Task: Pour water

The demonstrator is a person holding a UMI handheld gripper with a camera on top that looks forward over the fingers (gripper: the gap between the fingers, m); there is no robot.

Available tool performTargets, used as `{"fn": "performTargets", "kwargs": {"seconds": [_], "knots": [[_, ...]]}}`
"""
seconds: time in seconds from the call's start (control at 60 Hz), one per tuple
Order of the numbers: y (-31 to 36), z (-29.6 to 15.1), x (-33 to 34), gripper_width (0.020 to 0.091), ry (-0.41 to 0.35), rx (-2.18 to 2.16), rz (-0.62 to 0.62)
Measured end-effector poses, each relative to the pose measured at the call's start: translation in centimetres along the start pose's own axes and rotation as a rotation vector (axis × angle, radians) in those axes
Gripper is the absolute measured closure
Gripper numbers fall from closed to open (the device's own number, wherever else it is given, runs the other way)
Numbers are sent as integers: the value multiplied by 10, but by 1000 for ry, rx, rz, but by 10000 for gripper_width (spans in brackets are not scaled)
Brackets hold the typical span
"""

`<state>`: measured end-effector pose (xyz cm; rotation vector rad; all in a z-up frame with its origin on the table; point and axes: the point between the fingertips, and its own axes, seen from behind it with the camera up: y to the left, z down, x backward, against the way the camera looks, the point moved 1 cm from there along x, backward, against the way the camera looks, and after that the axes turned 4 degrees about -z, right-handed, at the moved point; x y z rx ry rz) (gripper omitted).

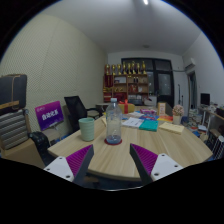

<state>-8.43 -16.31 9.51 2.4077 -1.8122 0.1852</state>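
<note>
Water for the task sat in a clear plastic bottle (pixel 113 122) with a blue cap, standing upright on a dark coaster on the wooden table (pixel 118 158), just beyond the fingertips and roughly in line with the gap between them. To its left, a little apart, stood a pale green cup (pixel 87 128), which looked the likely vessel to receive the pour.

The gripper (pixel 112 163) hung released, its two fingers spread wide with the magenta pads (pixel 79 161) facing inward and nothing between them. Neither finger touched the bottle.

By my judgement the step in hand was the approach: the bottle was not yet grasped and nothing had been poured. The next move would call for carrying the fingers forward until the bottle's body stood between the pads, then closing on it around the middle, firmly enough that the smooth plastic would not slip yet not so hard that the thin wall buckled. Whether the cap was tight or loose could not be told.

Farther across the table lay papers and teal folders (pixel 148 125), with small items toward the far right too small to name. A black office chair (pixel 77 106) stood at the far left side, a purple sign (pixel 48 115) beside it, and shelves (pixel 127 82) against the back wall. Nothing stood between the fingers and the bottle; the cup's closeness on the left was the one thing to mind when closing in.
</note>
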Motion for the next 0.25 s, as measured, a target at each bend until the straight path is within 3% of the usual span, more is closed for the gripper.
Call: {"fn": "performTargets", "kwargs": {"seconds": [0.25], "knots": [[13, 5, 91, 279, -24, -19, -9]]}}
